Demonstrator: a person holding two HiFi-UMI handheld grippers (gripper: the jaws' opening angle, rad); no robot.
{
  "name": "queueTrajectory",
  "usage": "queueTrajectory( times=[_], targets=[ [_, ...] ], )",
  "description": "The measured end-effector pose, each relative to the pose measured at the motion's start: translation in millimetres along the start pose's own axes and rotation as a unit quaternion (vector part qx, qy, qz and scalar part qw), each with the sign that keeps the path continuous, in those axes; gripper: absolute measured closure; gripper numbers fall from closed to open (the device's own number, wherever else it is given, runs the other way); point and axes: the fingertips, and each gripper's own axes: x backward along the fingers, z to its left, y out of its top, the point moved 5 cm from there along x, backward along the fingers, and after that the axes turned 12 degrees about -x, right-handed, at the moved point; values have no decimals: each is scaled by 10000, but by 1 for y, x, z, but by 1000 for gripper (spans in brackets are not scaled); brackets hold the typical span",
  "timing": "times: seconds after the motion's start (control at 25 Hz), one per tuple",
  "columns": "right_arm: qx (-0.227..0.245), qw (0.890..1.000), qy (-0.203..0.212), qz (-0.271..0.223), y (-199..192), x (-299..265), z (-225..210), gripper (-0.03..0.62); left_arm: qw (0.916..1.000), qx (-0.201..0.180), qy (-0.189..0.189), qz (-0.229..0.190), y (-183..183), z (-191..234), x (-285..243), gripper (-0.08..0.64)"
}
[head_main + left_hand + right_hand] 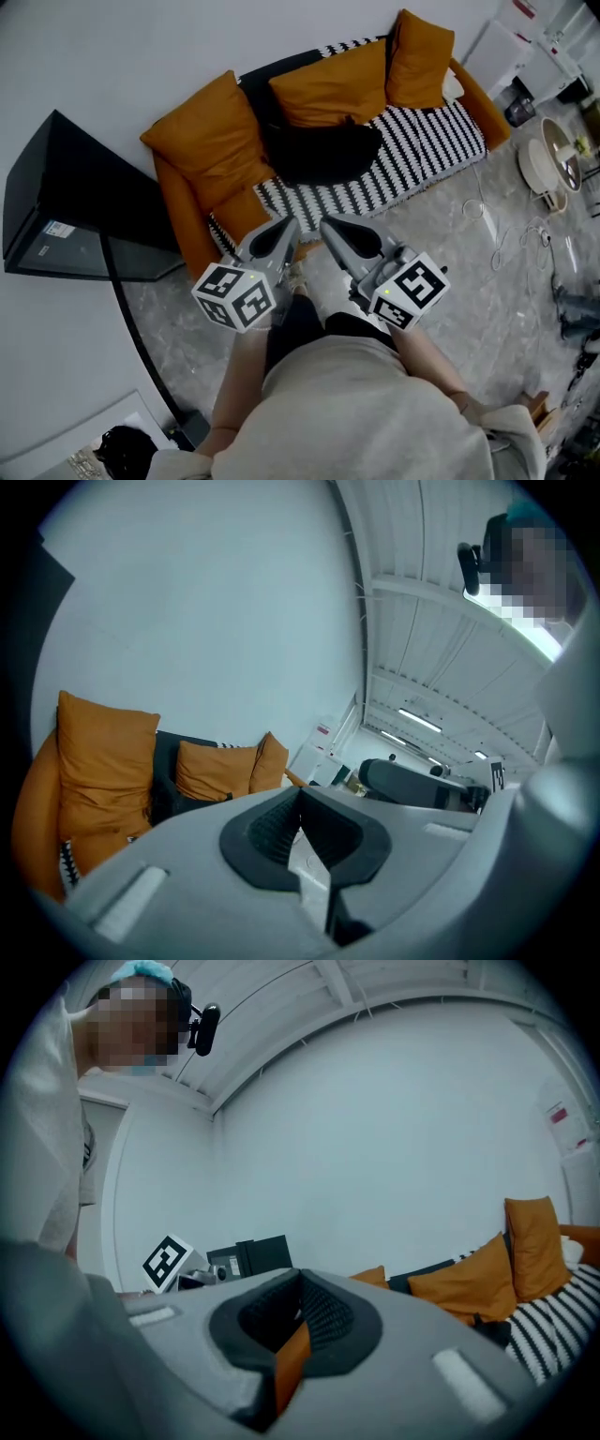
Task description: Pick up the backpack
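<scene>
The black backpack (pixel 321 150) lies slumped on the seat of an orange sofa (pixel 187 220), partly on a black-and-white striped throw (pixel 422 145). Both grippers are held side by side in front of the sofa's near edge, pointing toward it and short of the backpack. My left gripper (pixel 284 228) (pixel 300 794) is shut with nothing in it. My right gripper (pixel 328 225) (pixel 300 1281) is shut and empty as well. In the right gripper view a dark bit of the backpack (pixel 491 1327) shows low on the sofa.
Orange cushions (pixel 211 131) line the sofa back. A black cabinet (pixel 66 202) stands at the left by the wall. White cables (pixel 511 234) trail over the marble floor at the right, near a round white appliance (pixel 544 164) and shelving clutter.
</scene>
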Motion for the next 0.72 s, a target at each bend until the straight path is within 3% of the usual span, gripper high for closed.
queueTrajectory(
  times=[0.4,0.56,0.72],
  targets=[
    [227,9995,-131,-183,50,-110,-43,589,9990,-145,-281,-329,71,115,-44,554],
    [169,9994,-157,-276,59,-142,-57,589,9990,-234,-268,-273,81,144,-56,554],
    [104,9998,-124,-104,55,-160,-62,589,9996,-90,-222,-148,80,167,-64,554]
  ],
)
